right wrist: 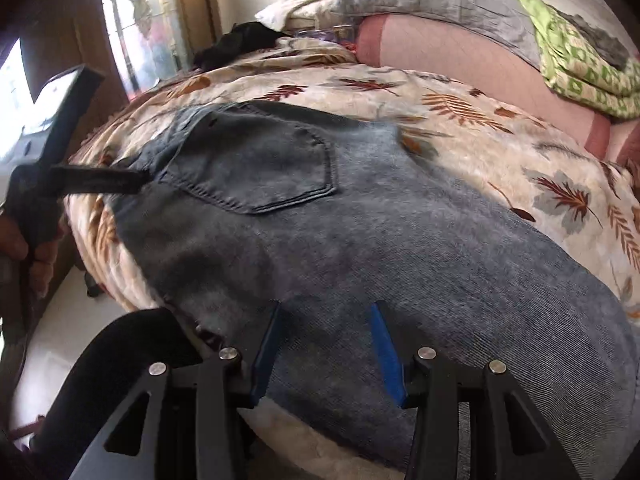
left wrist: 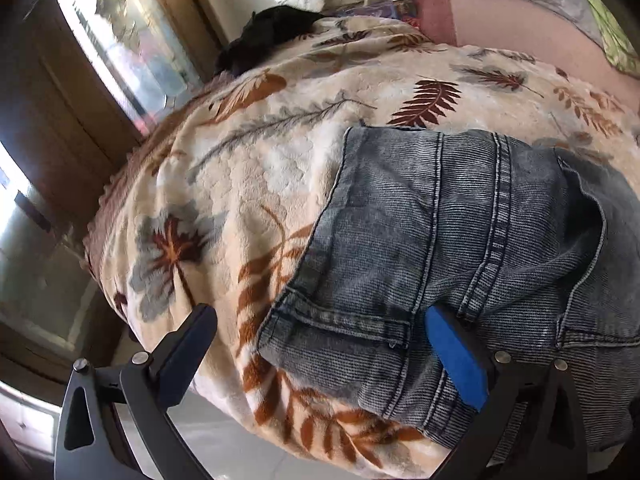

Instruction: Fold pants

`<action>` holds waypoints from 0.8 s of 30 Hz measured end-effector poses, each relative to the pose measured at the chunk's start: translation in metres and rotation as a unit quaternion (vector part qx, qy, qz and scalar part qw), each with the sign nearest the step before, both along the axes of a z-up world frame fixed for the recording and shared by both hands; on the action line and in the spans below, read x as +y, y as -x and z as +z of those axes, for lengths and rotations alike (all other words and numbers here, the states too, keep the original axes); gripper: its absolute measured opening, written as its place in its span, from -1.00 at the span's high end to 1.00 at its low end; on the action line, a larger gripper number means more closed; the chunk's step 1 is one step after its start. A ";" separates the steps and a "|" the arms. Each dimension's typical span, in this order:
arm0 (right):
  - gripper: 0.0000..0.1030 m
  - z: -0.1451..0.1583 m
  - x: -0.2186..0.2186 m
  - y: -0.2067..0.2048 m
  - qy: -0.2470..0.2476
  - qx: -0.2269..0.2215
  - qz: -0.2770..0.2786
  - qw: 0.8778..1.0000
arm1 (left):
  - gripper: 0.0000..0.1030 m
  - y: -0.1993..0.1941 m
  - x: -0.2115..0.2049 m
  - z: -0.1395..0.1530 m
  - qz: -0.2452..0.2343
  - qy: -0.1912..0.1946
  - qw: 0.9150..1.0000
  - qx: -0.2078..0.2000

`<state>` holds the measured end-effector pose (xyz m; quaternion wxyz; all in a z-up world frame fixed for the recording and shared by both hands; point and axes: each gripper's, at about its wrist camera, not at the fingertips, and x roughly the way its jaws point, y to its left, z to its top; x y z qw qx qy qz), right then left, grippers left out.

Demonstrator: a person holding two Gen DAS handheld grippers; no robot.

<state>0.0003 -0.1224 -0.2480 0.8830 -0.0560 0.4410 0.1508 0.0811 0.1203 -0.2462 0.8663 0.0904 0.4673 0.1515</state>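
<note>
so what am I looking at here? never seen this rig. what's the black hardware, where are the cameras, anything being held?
No robot arm: a person holds a two-finger gripper in each hand, each carrying a fisheye camera that looks along its fingers. One picture is from the left gripper, the other from the right gripper. Blue jeans lie on a leaf-print blanket on a bed. The left jaws stand wide around the jeans' edge; the right jaws are apart over the denim. Neither appears to grip anything. The left gripper and its hand also show in the right view.

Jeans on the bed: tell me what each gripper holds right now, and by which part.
Nothing is held. The left gripper stands wide open at the jeans' waist end; the right gripper is open above the denim, pinching nothing.
</note>
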 end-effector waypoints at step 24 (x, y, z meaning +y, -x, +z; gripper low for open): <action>0.06 0.030 -0.231 0.023 -0.132 -0.027 -0.304 0.943 | -1.00 -0.024 -0.183 0.039 -0.175 0.017 0.984 -0.008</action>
